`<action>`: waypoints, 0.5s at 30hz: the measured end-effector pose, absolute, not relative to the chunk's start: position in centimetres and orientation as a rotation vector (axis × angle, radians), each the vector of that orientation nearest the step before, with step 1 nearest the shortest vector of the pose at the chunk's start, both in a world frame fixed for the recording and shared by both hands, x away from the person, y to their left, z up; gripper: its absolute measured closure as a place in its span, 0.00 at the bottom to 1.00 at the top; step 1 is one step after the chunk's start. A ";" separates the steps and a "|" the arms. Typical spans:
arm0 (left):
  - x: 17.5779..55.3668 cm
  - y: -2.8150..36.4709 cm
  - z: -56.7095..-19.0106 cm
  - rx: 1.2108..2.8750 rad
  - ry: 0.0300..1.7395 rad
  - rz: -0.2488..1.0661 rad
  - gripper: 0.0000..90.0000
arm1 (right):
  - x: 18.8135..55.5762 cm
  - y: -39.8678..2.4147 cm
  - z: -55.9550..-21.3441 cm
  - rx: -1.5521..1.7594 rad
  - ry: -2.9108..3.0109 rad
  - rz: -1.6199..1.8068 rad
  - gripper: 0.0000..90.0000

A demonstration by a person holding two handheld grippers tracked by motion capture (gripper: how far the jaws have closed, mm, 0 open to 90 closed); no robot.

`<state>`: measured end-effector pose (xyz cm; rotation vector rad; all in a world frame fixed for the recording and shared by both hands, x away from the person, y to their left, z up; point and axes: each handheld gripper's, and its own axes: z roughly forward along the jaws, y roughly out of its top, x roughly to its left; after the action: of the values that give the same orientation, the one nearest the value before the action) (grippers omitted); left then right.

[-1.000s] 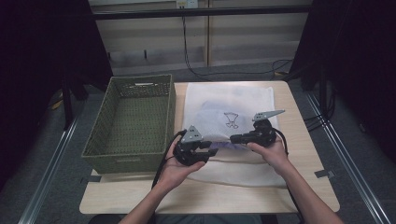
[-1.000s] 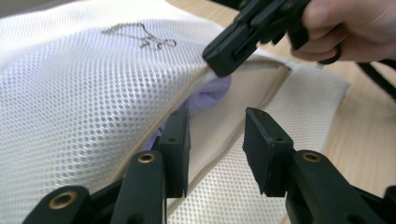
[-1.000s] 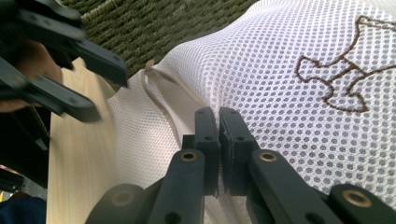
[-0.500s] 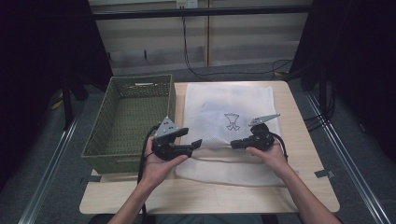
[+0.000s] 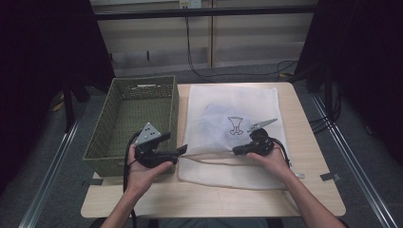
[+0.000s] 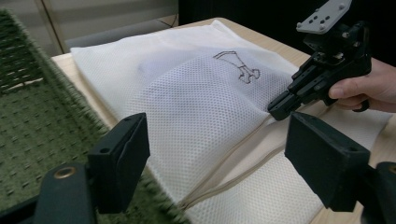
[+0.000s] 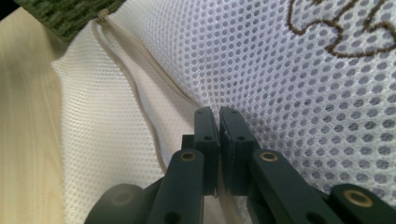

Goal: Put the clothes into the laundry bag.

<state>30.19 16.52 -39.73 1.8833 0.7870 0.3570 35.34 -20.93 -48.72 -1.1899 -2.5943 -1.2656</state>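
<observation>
The white mesh laundry bag (image 5: 231, 130) lies flat on the tabletop (image 5: 309, 142) beside the green woven basket (image 5: 130, 118). The right tool (image 5: 237, 151) stays clamped on its zipper edge, apparently on the pull; the left tool (image 5: 180, 148), jaws spread, has drawn back toward the basket, likely unzipping.

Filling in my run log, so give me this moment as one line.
left gripper: open, at mesh laundry bag's left edge | right gripper: shut on bag's zipper edge | green woven basket: left of bag
</observation>
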 end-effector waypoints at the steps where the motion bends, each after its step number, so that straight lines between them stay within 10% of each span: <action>1: 30.2 16.8 -39.7 1.882 0.791 0.364 0.24 | 35.5 -20.9 -48.9 -1.189 -2.595 -1.261 0.96; 15: 30.4 17.9 -40.0 1.859 0.833 0.373 0.23 | 36.0 -21.0 -49.9 -1.212 -2.642 -1.181 0.96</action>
<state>30.39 17.90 -39.98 1.8590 0.8329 0.3729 36.00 -21.02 -49.91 -1.2121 -2.6422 -1.1811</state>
